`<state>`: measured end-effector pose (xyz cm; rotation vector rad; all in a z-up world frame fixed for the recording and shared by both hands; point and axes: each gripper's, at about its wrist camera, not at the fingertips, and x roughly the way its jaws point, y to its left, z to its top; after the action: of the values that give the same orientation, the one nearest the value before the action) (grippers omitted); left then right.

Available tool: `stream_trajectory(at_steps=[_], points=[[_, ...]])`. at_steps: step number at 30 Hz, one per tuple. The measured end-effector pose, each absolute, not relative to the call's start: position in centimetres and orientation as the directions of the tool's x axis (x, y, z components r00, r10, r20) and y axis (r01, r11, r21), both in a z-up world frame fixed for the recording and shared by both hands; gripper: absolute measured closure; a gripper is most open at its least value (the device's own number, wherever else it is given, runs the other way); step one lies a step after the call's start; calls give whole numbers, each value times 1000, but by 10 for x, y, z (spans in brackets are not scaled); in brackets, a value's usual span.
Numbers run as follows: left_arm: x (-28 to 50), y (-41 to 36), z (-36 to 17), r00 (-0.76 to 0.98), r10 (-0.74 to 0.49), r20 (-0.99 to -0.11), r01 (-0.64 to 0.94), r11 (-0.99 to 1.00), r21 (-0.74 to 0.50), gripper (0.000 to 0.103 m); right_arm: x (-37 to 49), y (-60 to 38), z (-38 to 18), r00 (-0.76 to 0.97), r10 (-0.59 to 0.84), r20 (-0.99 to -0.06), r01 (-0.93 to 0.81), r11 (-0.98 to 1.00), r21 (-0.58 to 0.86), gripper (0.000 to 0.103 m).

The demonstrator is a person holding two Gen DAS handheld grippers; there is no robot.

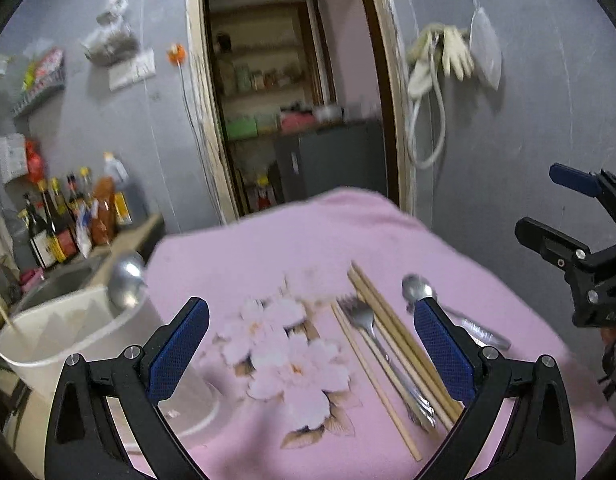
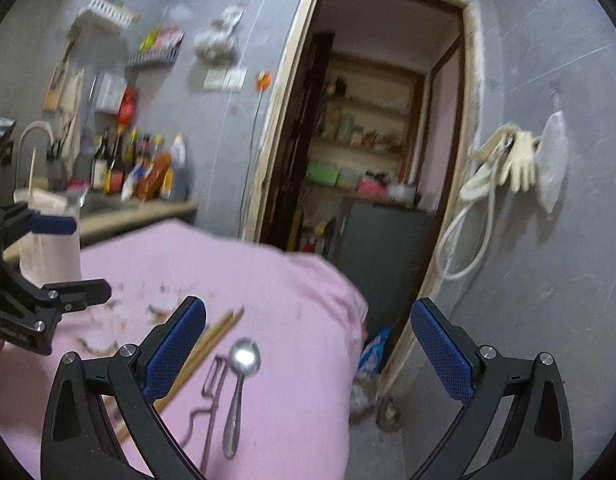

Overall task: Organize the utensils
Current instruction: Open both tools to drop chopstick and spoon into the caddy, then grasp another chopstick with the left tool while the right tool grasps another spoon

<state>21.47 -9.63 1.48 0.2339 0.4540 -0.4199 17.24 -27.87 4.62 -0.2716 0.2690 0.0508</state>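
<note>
Utensils lie in a loose row on the pink flower-printed cloth over the table: a silver metal fork between pale wooden chopsticks, and a shiny steel spoon just to their right. A thin wire peeler lies beside the spoon in the right wrist view. At the table's left edge stands a white plastic tub with a steel ladle leaning in it, dark sauce bottles lined up behind on the counter. The left gripper hangs above the cloth, its blue-padded jaws spread wide and gripping nothing. The right gripper hovers over the spoon, equally wide apart and empty.
</note>
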Motion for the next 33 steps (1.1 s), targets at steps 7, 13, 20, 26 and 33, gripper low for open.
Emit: stream_trajectory(at_steps=[7,13,20,26,33], points=[[243,-106,-17,700,-331,-633,481,873,76,29,196,-277,22,911,3,-412,-148,936,-320,22],[270,-107,-45,554,-332,-764,505,863,-9,56,220,-283,6,836,4,-549,-207,929,-308,49],[296,-108,-53,473,-342,-812,506,860,-68,65,235,-282,-11,755,47,-654,-281,925,-258,51],[312,-114,-51,458,-329,-826,494,867,-72,83,249,-270,-23,703,67,-708,-340,906,-252,51],[324,-115,-49,427,-350,-834,484,867,-116,94,282,-262,-26,653,91,-752,-371,904,-212,51]])
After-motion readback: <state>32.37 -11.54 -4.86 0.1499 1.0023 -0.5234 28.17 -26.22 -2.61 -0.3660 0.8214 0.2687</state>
